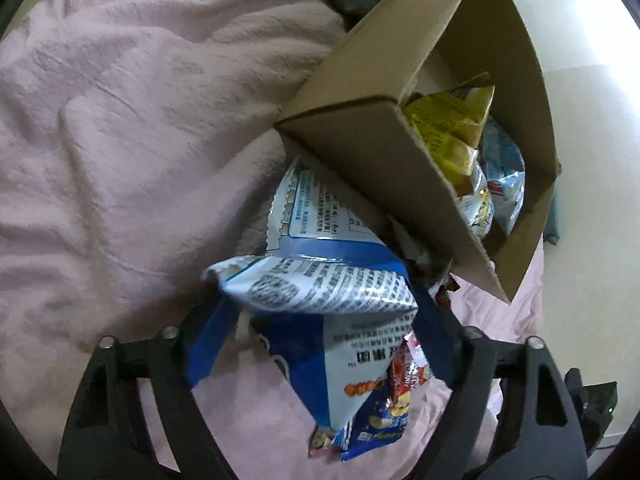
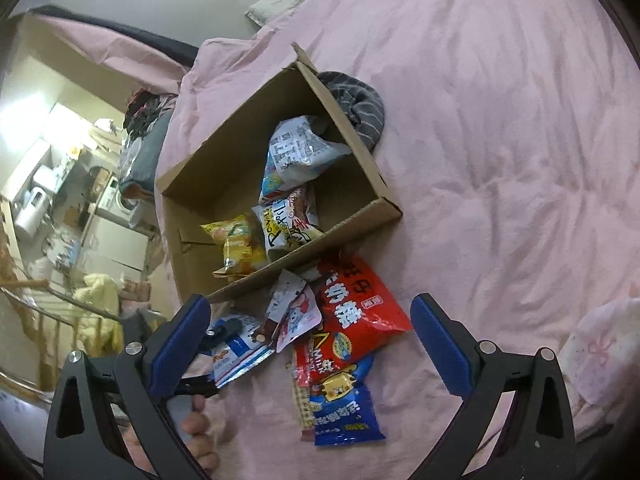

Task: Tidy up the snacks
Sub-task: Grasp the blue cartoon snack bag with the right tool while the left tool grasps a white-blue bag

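**Packet in left jaws, short of box opening**

Packet: blue-and-white printed foil snack bag (image 1: 320, 280) sits pinched between the blue pads of the left gripper (image 1: 316, 320), jaws narrowed onto its crumpled middle; the lower half hangs slack below the pads. Landmark: open brown cardboard box (image 2: 280, 184) lying on the pink wrinkled bedsheet (image 2: 500, 120).

Judgement on the step: the bag is being carried to the box. It looks to be just outside the near wall of the box, not yet over the opening. Lift enough for the dangling tail to pass the near wall, move over the bare floor of the box beside the yellow crinkled chip packet (image 2: 236, 244), then release. The bag is light and puffy; a firm pinch risks little, a loose one may let it slip.

Pose: left gripper points at the box's near corner from low down. Right gripper (image 2: 312, 340) hovers above the loose pile just outside the near wall, over the red glossy candy bag (image 2: 352, 312), jaws spread wide, gripping nothing.
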Demonstrator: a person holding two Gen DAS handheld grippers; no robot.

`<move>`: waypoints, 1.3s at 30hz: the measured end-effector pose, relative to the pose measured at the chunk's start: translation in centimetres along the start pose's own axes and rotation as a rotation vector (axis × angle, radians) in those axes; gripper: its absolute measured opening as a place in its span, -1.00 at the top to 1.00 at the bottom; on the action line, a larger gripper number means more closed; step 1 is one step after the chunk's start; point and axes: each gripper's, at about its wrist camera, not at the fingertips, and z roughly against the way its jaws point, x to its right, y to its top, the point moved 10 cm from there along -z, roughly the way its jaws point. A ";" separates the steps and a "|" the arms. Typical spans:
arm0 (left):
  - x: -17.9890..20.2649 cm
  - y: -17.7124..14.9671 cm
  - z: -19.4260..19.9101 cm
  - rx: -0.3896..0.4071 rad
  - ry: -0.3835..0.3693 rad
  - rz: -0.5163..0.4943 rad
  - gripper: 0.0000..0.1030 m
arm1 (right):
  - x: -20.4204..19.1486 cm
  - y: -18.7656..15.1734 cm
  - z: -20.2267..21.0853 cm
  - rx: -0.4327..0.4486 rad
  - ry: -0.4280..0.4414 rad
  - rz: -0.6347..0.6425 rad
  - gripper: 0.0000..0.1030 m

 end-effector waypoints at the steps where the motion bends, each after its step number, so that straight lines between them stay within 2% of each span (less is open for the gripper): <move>1: 0.2 0.0 0.0 0.002 -0.001 -0.008 -0.24 | 0.1 0.0 -0.1 -0.002 0.002 -0.008 -0.99; 6: 0.5 -0.2 1.2 0.024 0.017 -0.043 0.10 | 0.3 0.0 -0.6 -0.021 -0.002 -0.008 -0.99; 10: 0.3 -0.9 4.3 0.028 0.059 -0.093 0.13 | 0.3 -0.3 -1.3 -0.053 -0.009 0.009 -0.99; 13: 0.7 -1.2 7.0 0.032 0.125 -0.196 0.13 | 0.1 -0.9 -1.9 -0.089 -0.005 0.008 -0.99; 17: 1.0 -1.4 9.6 0.042 0.247 -0.381 0.13 | 0.3 -3.6 -3.8 -0.205 -0.095 0.077 -0.99; 20: 0.5 -1.1 10.5 0.051 0.267 -0.423 0.13 | 0.4 -6.5 -5.3 -0.312 -0.159 0.155 -0.97; 22: 0.0 -1.3 10.6 0.045 0.247 -0.392 0.13 | 0.3 -8.4 -6.1 -0.370 -0.188 0.202 -0.87; 24: -0.4 -1.5 10.4 0.030 0.227 -0.370 0.13 | 0.6 -10.0 -6.8 -0.415 -0.237 0.247 -0.64; 26: -0.6 -1.6 9.8 0.029 0.240 -0.374 0.13 | 0.8 -11.3 -7.7 -0.445 -0.276 0.281 -0.58; 31: -0.7 -1.6 9.6 0.029 0.255 -0.380 0.13 | 0.5 -12.8 -9.5 -0.466 -0.367 0.391 -0.54; 34: -0.5 -1.7 9.8 0.029 0.251 -0.383 0.13 | 0.4 -13.3 -10.3 -0.473 -0.399 0.412 -0.37; 35: -0.4 -1.7 9.8 0.030 0.250 -0.386 0.13 | 0.3 -13.3 -10.3 -0.469 -0.397 0.417 -0.18; 36: -0.3 -1.7 9.9 0.032 0.249 -0.388 0.13 | 0.2 -13.3 -10.2 -0.468 -0.401 0.424 -0.09; 39: -0.1 -1.6 10.2 0.037 0.248 -0.388 0.13 | -0.1 -13.6 -9.4 -0.478 -0.404 0.444 0.03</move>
